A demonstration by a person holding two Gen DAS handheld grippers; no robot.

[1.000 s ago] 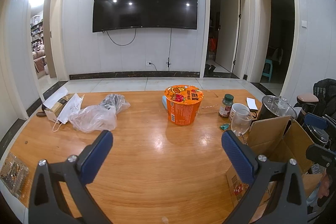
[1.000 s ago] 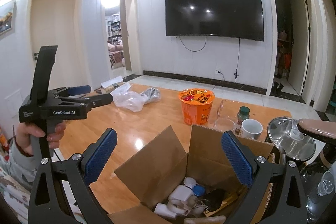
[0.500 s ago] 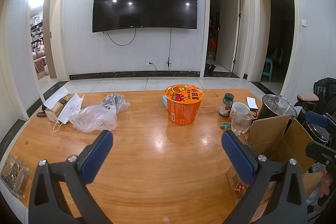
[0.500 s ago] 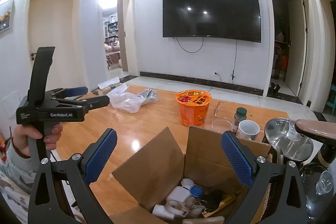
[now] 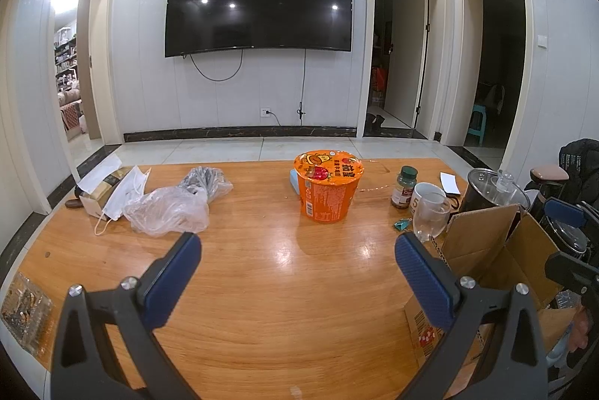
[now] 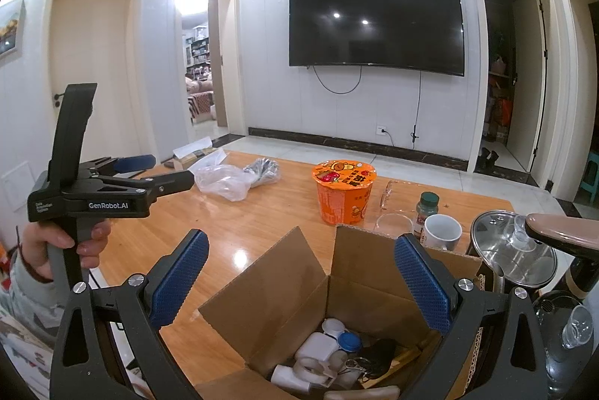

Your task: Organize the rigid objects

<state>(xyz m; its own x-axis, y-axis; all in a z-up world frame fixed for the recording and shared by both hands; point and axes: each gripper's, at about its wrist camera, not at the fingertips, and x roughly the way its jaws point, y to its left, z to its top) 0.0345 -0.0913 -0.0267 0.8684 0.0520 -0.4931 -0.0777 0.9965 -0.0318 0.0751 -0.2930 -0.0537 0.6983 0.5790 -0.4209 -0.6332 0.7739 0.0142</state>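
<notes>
An orange instant-noodle cup stands upright on the wooden table; it also shows in the right wrist view. To its right are a small green-capped jar, a white mug and a clear glass. An open cardboard box holds several small white, blue and black items. My left gripper is open and empty above the table, well short of the cup. My right gripper is open and empty above the box.
A crumpled plastic bag, a face mask and a small carton lie at the table's left. A clear packet sits at the near left edge. A steel pot with a glass lid stands right of the box.
The right wrist view has drifted slightly; the box and cup sit a little lower and further left in it. The left gripper has barely moved. Both stay open.
</notes>
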